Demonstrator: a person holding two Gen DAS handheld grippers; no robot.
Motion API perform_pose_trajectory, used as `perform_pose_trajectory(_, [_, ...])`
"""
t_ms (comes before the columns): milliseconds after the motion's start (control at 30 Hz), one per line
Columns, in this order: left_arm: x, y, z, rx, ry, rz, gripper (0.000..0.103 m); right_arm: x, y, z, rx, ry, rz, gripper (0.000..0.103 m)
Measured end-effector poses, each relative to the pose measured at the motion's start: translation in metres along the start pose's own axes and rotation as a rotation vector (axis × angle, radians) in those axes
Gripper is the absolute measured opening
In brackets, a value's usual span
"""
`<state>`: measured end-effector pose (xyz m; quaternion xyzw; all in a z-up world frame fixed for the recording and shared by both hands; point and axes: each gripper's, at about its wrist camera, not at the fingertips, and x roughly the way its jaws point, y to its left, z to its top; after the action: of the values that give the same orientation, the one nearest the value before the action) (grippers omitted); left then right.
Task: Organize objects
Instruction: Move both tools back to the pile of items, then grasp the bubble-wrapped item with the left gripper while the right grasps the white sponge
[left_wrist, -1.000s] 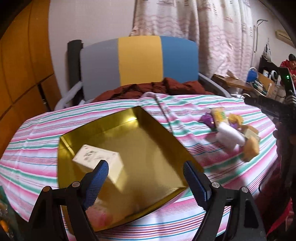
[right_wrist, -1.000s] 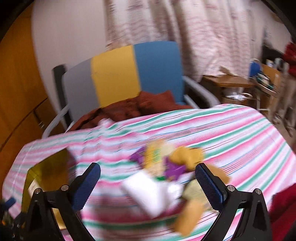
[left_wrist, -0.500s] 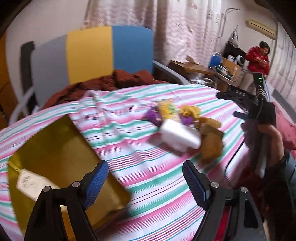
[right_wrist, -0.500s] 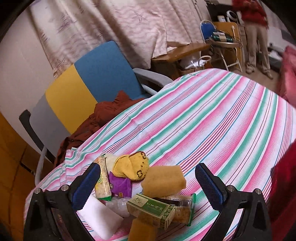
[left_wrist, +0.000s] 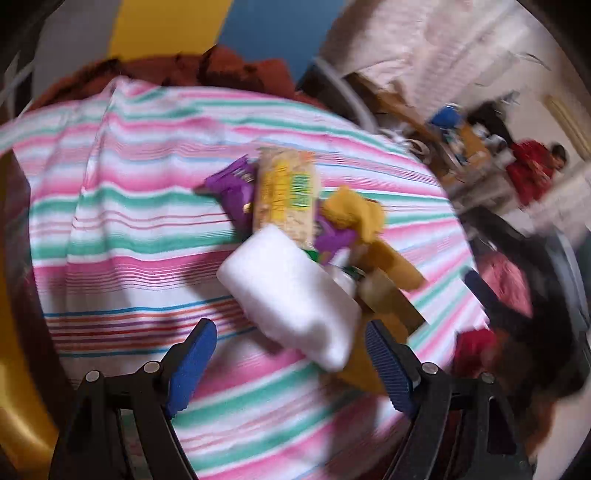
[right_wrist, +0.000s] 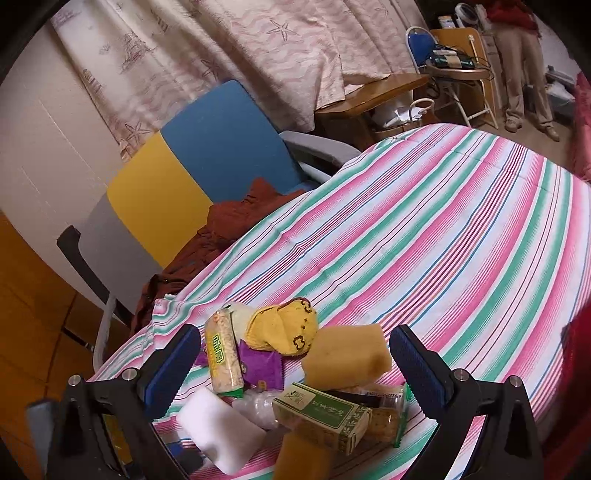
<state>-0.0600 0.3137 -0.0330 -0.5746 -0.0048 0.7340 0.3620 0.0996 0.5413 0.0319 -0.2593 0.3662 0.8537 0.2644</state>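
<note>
A pile of small items lies on the striped cloth. Its nearest piece is a white foam block (left_wrist: 291, 295) (right_wrist: 221, 424). Behind it are a yellow snack bar (left_wrist: 286, 195) (right_wrist: 222, 356), a purple wrapper (left_wrist: 232, 188) (right_wrist: 260, 363), a yellow cloth (right_wrist: 284, 326), a tan sponge (right_wrist: 347, 356) and a green box (right_wrist: 319, 411). My left gripper (left_wrist: 291, 363) is open just in front of the white block, its fingers to either side. My right gripper (right_wrist: 291, 363) is open above the pile, holding nothing. The left wrist view is blurred.
The gold tray (left_wrist: 14, 387) shows only at the left edge of the left wrist view. A grey, yellow and blue chair (right_wrist: 177, 177) with a rust-red cloth (right_wrist: 221, 229) stands behind the table. A person in red (left_wrist: 528, 173) is at the far right.
My left gripper has swung right, away from the gold tray, and come close to the pile. My right gripper has held over the pile, shifting only slightly.
</note>
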Motion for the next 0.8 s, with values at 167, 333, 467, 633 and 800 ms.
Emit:
perform_pose_trajectory(167, [0.019, -0.003, 0.019, -0.025, -0.016, 0.061, 0.084, 0.003, -0.002, 0.0, 0.014, 0.015, 0.008, 0.103])
perform_pose_trajectory(333, [0.019, -0.005, 0.021, 0.093, -0.041, 0.164, 0.059, 0.004, -0.002, -0.001, 0.008, 0.023, 0.015, 0.103])
perform_pose_trajectory(467, [0.007, 0.012, 0.008, 0.128, -0.02, 0.183, 0.059, 0.005, -0.004, 0.0, 0.022, 0.028, 0.017, 0.103])
perform_pose_trajectory(633, [-0.005, 0.041, -0.002, -0.003, 0.044, 0.045, 0.064, 0.006, -0.004, -0.001, 0.012, 0.035, 0.01, 0.103])
perform_pose_trajectory(800, [-0.031, 0.038, -0.011, -0.018, -0.027, -0.038, 0.08, 0.004, -0.001, -0.001, -0.001, 0.035, 0.045, 0.103])
